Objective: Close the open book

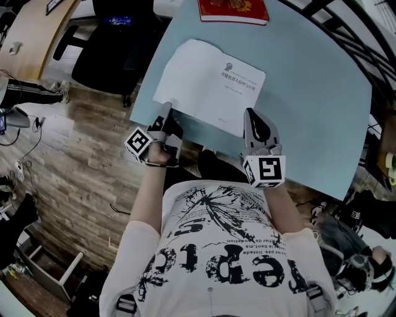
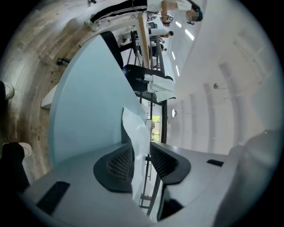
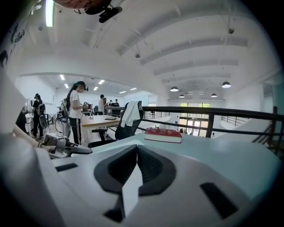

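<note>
Left tongs (image 2: 142,155) parted, we note, a page of the white book (image 1: 210,83) loose between; right tongs (image 3: 136,155) pinching its edge. Book: near edge of pale-blue table (image 1: 322,111). Red book (image 1: 234,9) cut off. Wood floor (image 1: 86,167).

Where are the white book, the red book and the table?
white book (image 1: 209,85): head view, middle of its page.
red book (image 1: 233,11): head view, its cover.
table (image 1: 322,111): head view, bare blue top.
</note>
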Tool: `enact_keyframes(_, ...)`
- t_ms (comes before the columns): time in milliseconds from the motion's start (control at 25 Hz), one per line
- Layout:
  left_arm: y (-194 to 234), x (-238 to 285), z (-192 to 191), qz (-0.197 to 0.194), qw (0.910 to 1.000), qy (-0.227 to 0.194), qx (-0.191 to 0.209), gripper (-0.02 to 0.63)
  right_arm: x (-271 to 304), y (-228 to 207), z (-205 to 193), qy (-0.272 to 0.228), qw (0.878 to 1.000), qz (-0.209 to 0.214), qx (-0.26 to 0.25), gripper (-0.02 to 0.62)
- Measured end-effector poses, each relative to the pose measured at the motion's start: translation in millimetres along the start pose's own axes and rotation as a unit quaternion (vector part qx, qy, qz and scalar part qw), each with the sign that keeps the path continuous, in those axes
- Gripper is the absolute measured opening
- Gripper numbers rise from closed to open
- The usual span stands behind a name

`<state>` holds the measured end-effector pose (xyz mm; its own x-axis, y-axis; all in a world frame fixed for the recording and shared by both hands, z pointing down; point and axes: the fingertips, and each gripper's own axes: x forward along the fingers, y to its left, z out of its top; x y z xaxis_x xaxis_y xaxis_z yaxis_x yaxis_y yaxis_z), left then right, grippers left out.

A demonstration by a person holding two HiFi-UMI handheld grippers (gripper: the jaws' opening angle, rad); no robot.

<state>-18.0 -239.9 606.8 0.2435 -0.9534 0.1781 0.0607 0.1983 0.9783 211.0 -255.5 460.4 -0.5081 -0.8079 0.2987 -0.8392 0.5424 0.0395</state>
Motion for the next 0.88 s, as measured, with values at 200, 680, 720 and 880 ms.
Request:
enact_keyframes(200, 5, 3, 2, -0.001, 0.9999, 0.001, -0.015, 0.046, -2, -7, -2, 0.004, 1.0, -0.012, 0.001, 0.012)
enact_keyframes(680, -40, 3, -31, -0.082, 0.9933, 0.061, 0.054, 0.02, -10, -18, -1, -0.002, 1.0, -0.026, 0.009, 0.012)
enact_keyframes(720, -44, 3, -36, -0.087, 0.9916, 0.071, 0.064, 0.02, -11, -19, -1, -0.002, 1.0, -0.028, 0.01, 0.012)
enact_keyframes(880, -54, 5, -56, -0.099, 0.9852, 0.105, 0.093, 0.02, -17, -26, -1, -0.004, 0.999, -0.035, 0.013, 0.012)
